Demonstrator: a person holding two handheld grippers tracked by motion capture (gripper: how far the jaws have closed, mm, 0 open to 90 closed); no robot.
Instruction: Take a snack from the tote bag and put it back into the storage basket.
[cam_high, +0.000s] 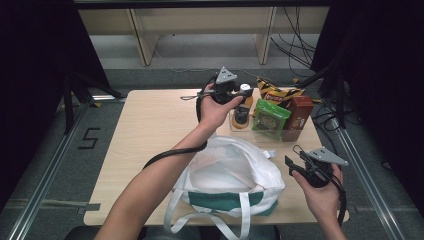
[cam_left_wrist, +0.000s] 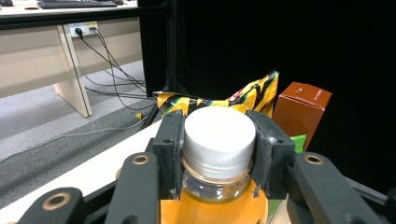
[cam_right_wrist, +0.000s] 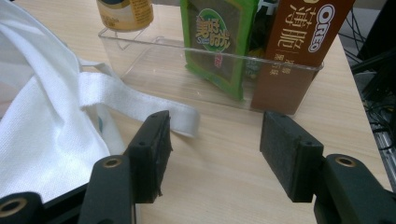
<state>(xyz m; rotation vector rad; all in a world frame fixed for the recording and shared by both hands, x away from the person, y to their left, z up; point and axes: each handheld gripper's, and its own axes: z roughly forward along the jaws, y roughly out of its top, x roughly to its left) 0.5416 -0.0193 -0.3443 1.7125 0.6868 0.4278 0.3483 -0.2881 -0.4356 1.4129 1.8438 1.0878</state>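
I have the left gripper (cam_high: 239, 96) at the far side of the table (cam_high: 150, 125), and its jaws are clamped on the white cap (cam_left_wrist: 218, 135) of the bottle (cam_high: 242, 114). In the left gripper view both pads press the cap's sides, with the clear neck and orange body of the bottle just below them. The bottle stands upright at the left end of the clear tray (cam_right_wrist: 154, 56), near the table's far edge.

Beside it in the tray I see a green packet (cam_high: 270, 118) leaning upright and, to its right, a brown Oreo box (cam_high: 299, 116) standing on end. A yellow-and-black snack bag (cam_high: 275, 91) sits behind them.

My right gripper (cam_high: 296, 163) is held over the table's near right part, well apart from the tray. Its jaws stand wide with nothing between them; in the right gripper view I see bare wood between the pads, and a white strap (cam_right_wrist: 140, 105) of the bag (cam_high: 230, 172) ends just beyond the left one. The white tote bag with its green band lies on the near middle of the table, mouth open, between my two forearms.
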